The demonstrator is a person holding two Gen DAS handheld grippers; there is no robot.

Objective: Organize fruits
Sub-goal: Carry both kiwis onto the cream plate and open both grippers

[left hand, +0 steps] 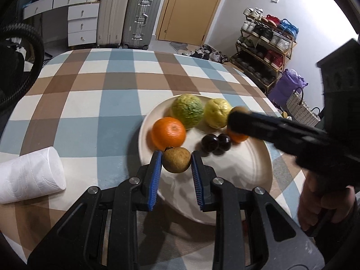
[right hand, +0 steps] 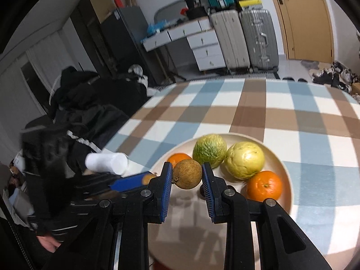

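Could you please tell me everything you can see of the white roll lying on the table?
The white roll looks like soft embossed paper with a quilted pattern, probably kitchen or toilet tissue. It lies on its side on the checked tablecloth, well apart from the plate and the fruit. Nothing touches it but the cloth. In the right wrist view it sits near the table edge.

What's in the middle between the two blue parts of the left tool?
A brown kiwi sits between the left tool's blue pads, over the near rim of the cream plate. The left wrist view shows it.
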